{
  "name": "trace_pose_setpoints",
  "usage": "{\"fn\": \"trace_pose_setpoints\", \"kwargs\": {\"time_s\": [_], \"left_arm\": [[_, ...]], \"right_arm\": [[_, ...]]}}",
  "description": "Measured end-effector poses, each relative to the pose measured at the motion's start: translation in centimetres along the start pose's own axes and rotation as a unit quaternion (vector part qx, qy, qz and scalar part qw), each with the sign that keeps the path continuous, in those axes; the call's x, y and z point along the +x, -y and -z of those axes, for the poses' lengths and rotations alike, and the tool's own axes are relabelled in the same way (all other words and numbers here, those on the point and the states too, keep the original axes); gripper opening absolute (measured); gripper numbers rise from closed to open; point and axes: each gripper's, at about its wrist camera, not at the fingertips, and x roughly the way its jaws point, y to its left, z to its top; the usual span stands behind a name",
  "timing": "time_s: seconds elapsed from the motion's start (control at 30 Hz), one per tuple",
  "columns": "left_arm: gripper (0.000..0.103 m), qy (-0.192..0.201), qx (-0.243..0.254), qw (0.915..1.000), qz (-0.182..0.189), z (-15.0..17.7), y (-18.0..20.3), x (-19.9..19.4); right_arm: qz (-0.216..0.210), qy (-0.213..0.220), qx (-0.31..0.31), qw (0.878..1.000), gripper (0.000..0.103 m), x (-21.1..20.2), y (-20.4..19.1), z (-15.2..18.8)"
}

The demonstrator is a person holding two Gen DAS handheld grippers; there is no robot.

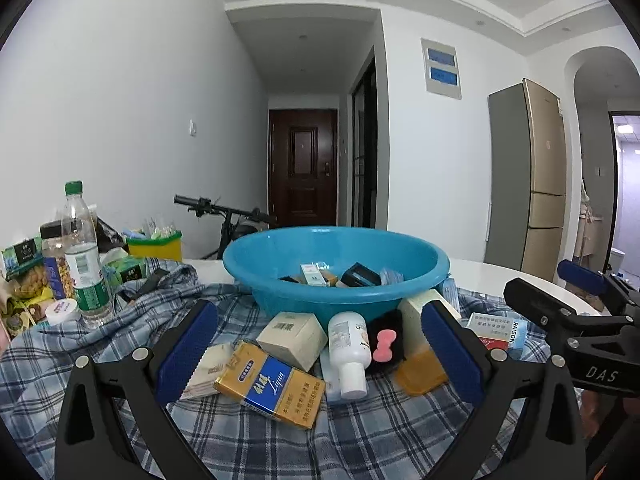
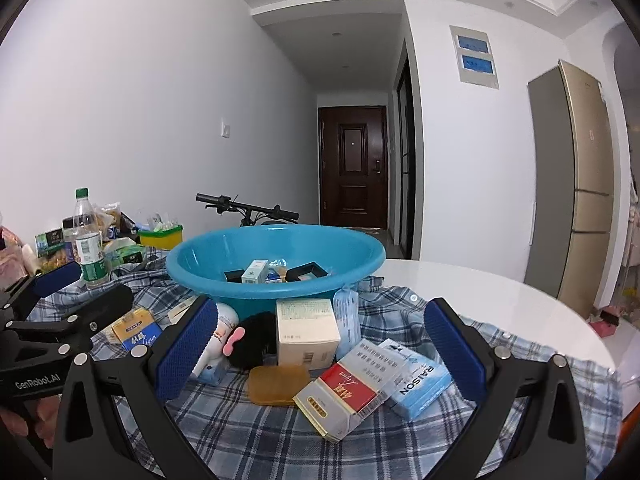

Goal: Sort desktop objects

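A blue basin [image 1: 280, 300] [image 2: 208, 280] holding several small boxes stands on a plaid cloth [image 1: 240, 440] [image 2: 260, 432]. In front of it lie a yellow-blue cigarette pack [image 1: 272, 390] [image 2: 134, 330], a cream box [image 1: 292, 340] [image 2: 306, 332], a white bottle [image 1: 349, 350], a black puff with a pink bow [image 1: 386, 344] [image 2: 252, 338], an amber soap bar [image 1: 422, 372] [image 2: 278, 384], a red-white pack [image 2: 344, 394] and a light-blue RAISON pack [image 2: 418, 378] [image 1: 502, 332]. My left gripper [image 1: 318, 354] stands open over the yellow pack and bottle. My right gripper [image 2: 320, 352] stands open over the soap and red pack. Neither holds anything.
At the left stand a green-capped water bottle [image 1: 84, 256] [image 2: 89, 240], snack packets [image 1: 24, 276], a white jar [image 1: 62, 312] and a yellow bin [image 1: 156, 242] [image 2: 160, 236]. The white table [image 2: 500, 300] shows bare at the right. A bicycle handlebar [image 1: 216, 208] is behind.
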Motion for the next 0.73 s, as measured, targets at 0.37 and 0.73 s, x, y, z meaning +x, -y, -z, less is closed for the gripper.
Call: {"fn": "trace_pose_setpoints", "kwargs": {"time_s": [0.37,0.73], "left_arm": [[0.103,0.002,0.008,1.0000,-0.003,0.3,0.0,0.5],[0.103,-0.038,-0.005,0.9992,-0.008,0.9,-0.4,2.0]], "right_arm": [[0.001,-0.030,-0.007,1.000,0.103,1.1,-0.4,0.6],[-0.001,-0.043,-0.011,0.999,0.103,1.4,-0.5,0.8]]}}
